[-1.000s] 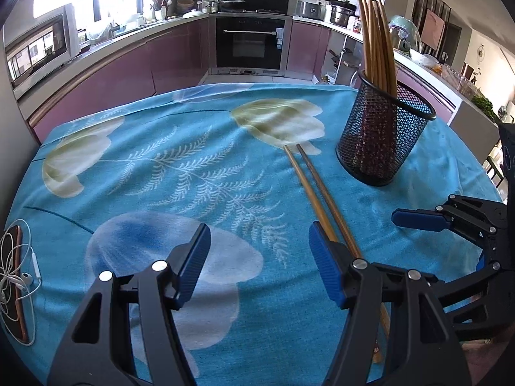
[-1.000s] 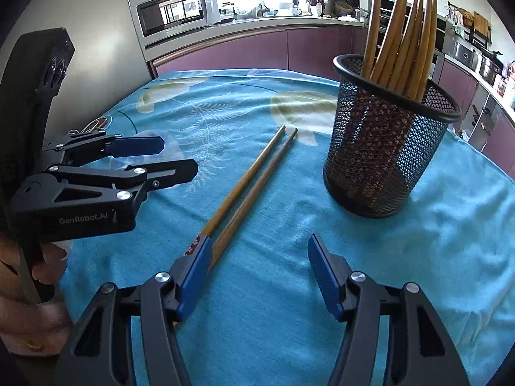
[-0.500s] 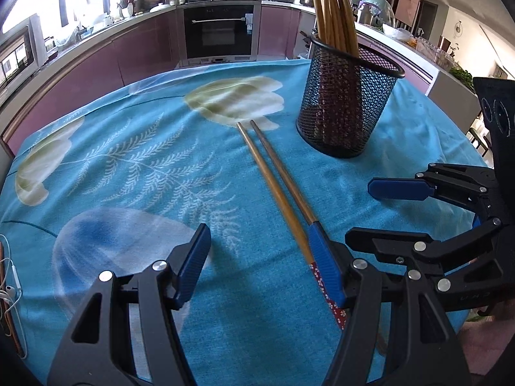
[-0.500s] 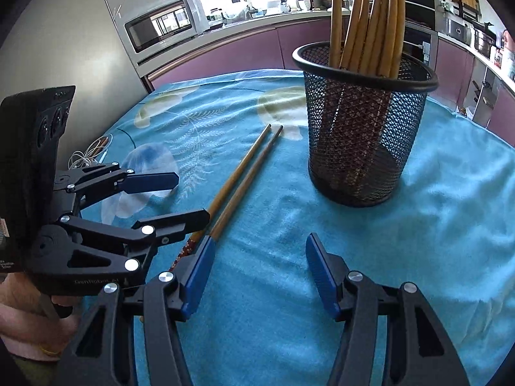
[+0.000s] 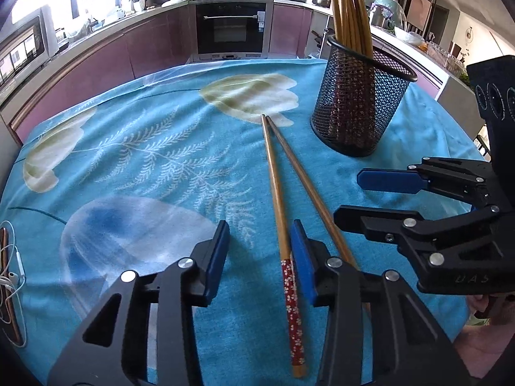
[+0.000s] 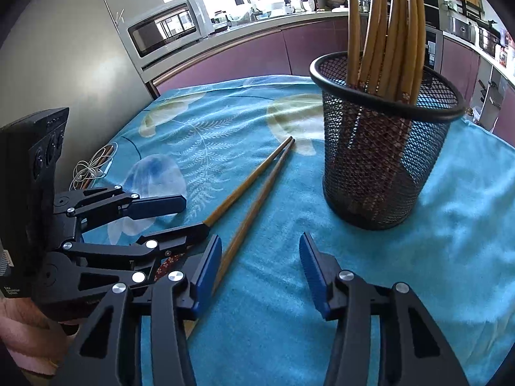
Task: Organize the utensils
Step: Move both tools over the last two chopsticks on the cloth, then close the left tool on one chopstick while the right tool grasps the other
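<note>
Left gripper [image 5: 259,251]: jaws partly apart and closing. One chopstick lies between them, close against the inner face of the right pad; the left pad stands clear of it. Nothing is gripped yet.
Right gripper [image 6: 260,267]: jaws partly apart and closing, set low over the cloth. The other chopstick runs just inside its left pad; whether the pad touches it cannot be told. The right pad has only bare cloth before it.
Chopstick at the left gripper [image 5: 276,193]: flat on the cloth, thin tip pointing away toward the mesh cup, red flower-patterned butt end toward the camera, passing under the gripper.
Chopstick at the right gripper [image 6: 254,212]: flat on the cloth beside the first; the two tips nearly meet at the far end and spread apart toward the grippers.
Mesh cup [image 6: 383,160]: black wire mesh, round, upright on the cloth, just beyond and to the right of the loose pair's tips.
Contents of the cup: a bundle of wooden chopsticks [image 6: 386,29] standing on end, thin tips up, fanning slightly above the rim.
Tablecloth [image 5: 145,148]: blue, with pale flower and fern prints, covering the table.
Earphone cable [image 5: 13,276]: white, coiled at the cloth's left edge, well apart from the chopsticks.
</note>
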